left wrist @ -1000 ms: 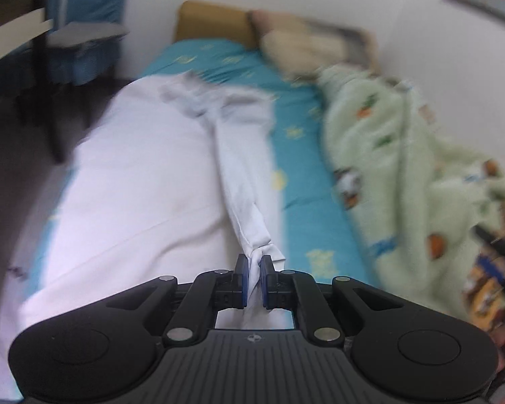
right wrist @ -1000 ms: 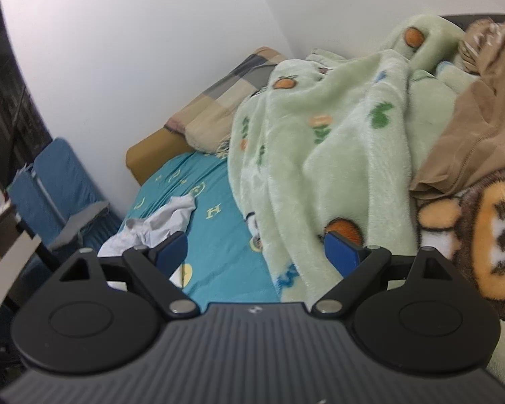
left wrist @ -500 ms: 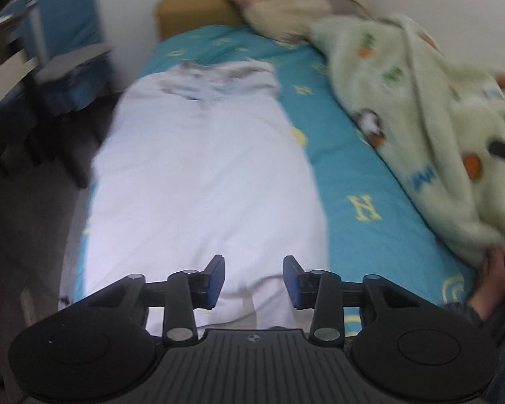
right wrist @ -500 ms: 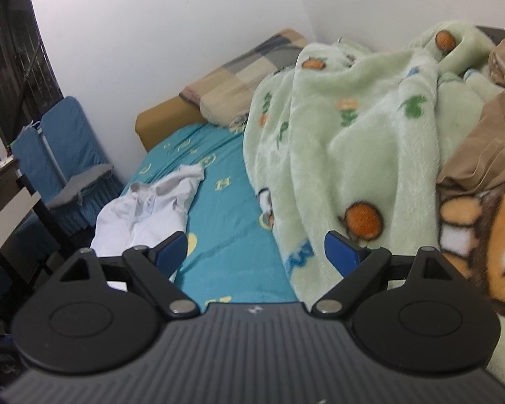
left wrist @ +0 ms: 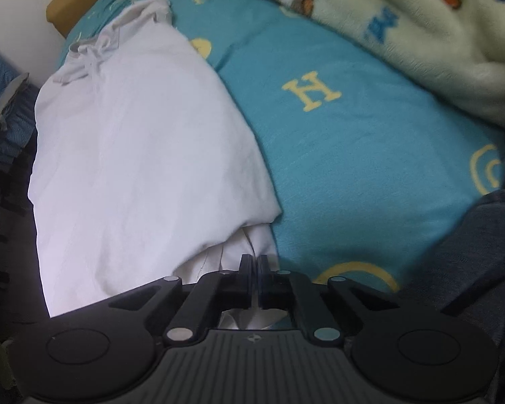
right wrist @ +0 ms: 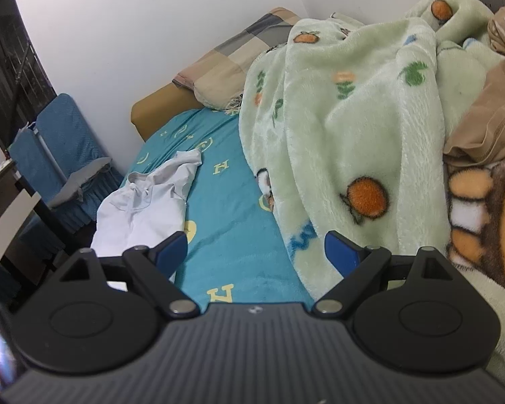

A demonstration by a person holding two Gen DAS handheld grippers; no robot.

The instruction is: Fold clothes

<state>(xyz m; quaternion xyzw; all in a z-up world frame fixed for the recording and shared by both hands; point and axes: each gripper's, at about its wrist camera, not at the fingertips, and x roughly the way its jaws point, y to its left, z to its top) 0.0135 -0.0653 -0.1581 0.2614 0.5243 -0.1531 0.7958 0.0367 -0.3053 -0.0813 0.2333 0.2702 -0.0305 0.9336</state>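
A white garment [left wrist: 144,155] with a drawstring waist lies lengthwise along the left side of the teal bed sheet [left wrist: 336,155]. My left gripper [left wrist: 255,262] is low at the garment's near end, shut on a fold of the white cloth at its hem. The garment also shows in the right wrist view [right wrist: 151,202], far left. My right gripper [right wrist: 256,252] is open and empty, held above the sheet beside the green blanket.
A green fleece blanket [right wrist: 346,128] is heaped along the right of the bed. A brown cloth [right wrist: 488,118] lies on it. A plaid pillow [right wrist: 235,57] is at the head. Blue folding chairs [right wrist: 60,155] and a table edge stand left. A person's dark-trousered leg [left wrist: 471,252] rests on the sheet.
My left gripper let go of the folded leg, opened, then dropped lower and shut on the garment's near hem. The garment now lies folded lengthwise. The right gripper stayed open.
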